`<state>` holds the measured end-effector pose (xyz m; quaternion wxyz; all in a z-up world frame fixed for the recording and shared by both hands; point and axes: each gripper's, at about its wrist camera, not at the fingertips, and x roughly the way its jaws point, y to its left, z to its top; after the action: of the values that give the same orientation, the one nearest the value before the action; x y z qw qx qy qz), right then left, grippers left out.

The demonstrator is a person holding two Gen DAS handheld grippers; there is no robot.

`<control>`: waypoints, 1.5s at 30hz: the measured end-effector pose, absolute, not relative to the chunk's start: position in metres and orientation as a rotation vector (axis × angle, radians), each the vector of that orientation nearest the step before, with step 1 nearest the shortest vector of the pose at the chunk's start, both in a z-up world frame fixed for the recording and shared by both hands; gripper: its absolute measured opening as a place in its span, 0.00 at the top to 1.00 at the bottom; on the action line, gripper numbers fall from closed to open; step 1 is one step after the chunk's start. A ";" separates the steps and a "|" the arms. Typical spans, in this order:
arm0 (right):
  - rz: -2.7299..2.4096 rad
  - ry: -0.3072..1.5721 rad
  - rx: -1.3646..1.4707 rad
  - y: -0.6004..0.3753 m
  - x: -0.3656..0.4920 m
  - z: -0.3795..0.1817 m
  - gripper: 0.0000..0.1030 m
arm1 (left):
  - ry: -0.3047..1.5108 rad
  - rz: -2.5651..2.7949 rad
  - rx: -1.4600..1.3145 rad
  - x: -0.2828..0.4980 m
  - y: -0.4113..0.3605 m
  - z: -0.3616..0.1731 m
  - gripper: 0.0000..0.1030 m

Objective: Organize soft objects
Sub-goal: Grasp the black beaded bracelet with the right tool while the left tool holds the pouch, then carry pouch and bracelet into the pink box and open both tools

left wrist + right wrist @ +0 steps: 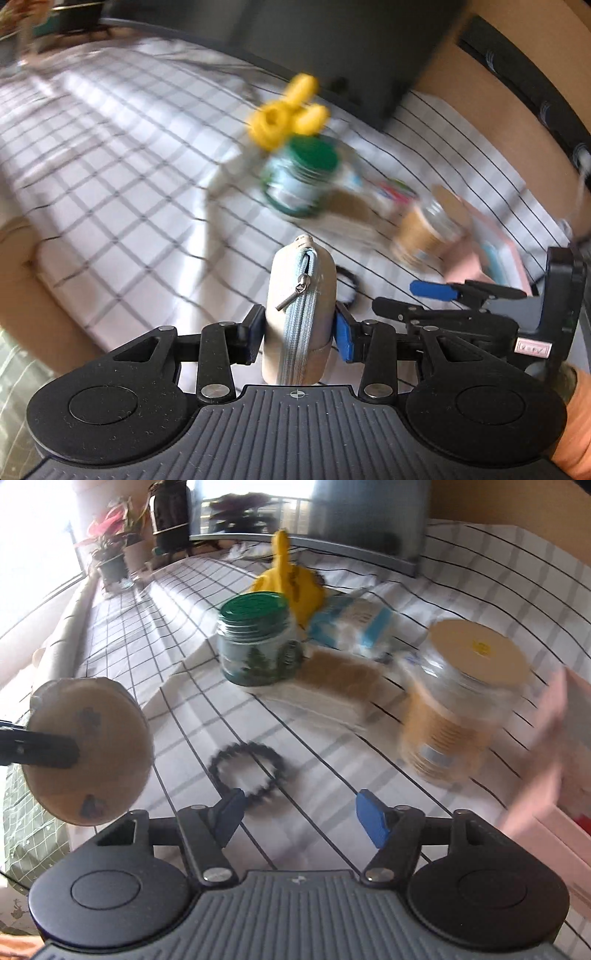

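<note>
Left wrist view: left gripper (300, 328) grasps the grey pouch (300, 314); right gripper (297, 819) is released, black ring (248, 771) just ahead, not yet sorted.

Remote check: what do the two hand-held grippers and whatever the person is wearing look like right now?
Both are black linkage tools on a ribbed grey base with two round black discs and silver pivot pins. The left hand-held gripper and right hand-held gripper both have blue finger pads. A small white label sits on the right unit's body. An orange sleeve shows at the edge. No cables visible.
</note>
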<state>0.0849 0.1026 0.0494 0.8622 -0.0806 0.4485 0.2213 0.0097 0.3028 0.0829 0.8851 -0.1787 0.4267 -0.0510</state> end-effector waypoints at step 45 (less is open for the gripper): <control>-0.212 0.570 -0.109 -0.107 -0.004 0.241 0.93 | 0.769 -0.880 -0.150 0.109 0.058 0.164 0.57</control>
<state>-0.0041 -0.1072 0.2411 0.9527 -0.0538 0.2804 -0.1041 0.1092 0.0582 0.1637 0.8315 -0.0706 0.3625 -0.4150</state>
